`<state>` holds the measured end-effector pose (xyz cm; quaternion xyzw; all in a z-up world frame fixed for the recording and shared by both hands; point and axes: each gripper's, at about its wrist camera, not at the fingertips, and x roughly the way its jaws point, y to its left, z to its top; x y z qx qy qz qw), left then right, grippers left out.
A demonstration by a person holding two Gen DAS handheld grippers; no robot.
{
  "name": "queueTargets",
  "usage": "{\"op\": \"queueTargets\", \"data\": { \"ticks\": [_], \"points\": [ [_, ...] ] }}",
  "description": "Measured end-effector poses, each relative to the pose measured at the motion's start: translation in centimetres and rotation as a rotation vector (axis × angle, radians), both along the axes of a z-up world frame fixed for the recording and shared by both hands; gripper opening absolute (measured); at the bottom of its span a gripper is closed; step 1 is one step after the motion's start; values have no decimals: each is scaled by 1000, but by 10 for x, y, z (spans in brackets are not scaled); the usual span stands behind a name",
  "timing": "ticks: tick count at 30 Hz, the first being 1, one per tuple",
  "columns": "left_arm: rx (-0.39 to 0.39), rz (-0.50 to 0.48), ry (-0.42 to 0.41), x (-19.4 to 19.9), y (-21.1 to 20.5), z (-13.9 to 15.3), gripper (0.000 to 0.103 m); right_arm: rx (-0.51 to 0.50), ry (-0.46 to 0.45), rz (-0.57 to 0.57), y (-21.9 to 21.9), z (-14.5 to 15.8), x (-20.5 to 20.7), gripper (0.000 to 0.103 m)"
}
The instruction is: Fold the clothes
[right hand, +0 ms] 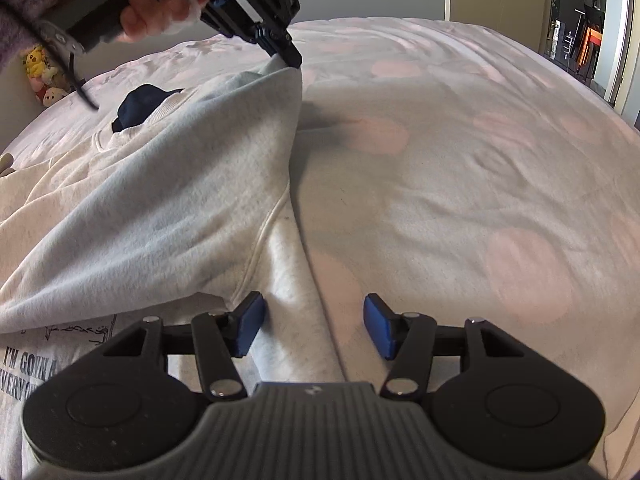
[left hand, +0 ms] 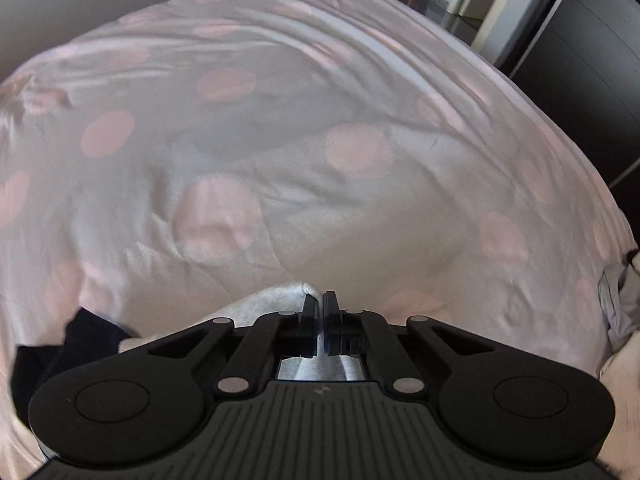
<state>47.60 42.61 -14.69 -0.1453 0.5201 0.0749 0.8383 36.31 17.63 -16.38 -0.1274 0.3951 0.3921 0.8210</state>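
The sweatshirt [right hand: 168,184] is pale heather grey, with dark printed lettering near its lower left and a seam curving down toward the sleeve [right hand: 296,288]. It lies on the pink-spotted bedspread [right hand: 460,184], one corner pulled up into a tent. The left gripper [right hand: 294,60] is clenched on that lifted corner, ahead and left of the right gripper [right hand: 314,326], whose jaws stand spread over the sleeve. One sweatshirt, one navy garment [right hand: 140,104] beyond it, two grippers.
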Motion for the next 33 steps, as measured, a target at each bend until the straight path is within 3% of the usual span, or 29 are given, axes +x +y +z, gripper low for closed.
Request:
{"op": "queueTargets", "data": {
  "ticks": [5, 9, 11, 13, 16, 21, 22, 24, 25, 30, 33],
  "points": [
    [16, 29, 17, 9, -6, -22, 3, 2, 7, 1, -3, -1, 0, 59],
    [-9, 31, -29, 3, -2, -7, 9, 7, 13, -1, -6, 0, 0, 60],
    [2, 18, -73, -2, 0, 8, 30, 5, 12, -1, -7, 0, -1, 60],
    [13, 4, -77, -9, 1, 20, 39, 4, 11, -1, -7, 0, -1, 60],
    [36, -26, -58, -23, -2, 26, 39, 2, 10, -2, -7, 0, 0, 60],
    [50, -43, 23, -39, -10, -2, 39, -8, 3, -1, -5, 0, 1, 61],
    [34, -44, 24, -41, -10, -8, 38, -8, 3, 0, -5, 0, 1, 61],
    [36, -38, 21, -43, -11, -19, 8, -7, 6, 2, -6, 0, 1, 61],
    [69, -31, 21, -42, -11, -22, 2, -7, 6, 4, -7, 0, 2, 61],
    [218, 41, -3, -39, -3, -27, 0, -12, 0, 1, -6, -2, 3, 61],
    [231, 105, -25, -42, 9, -23, 0, -13, -7, -5, -6, -2, 5, 61]
  ]
}}
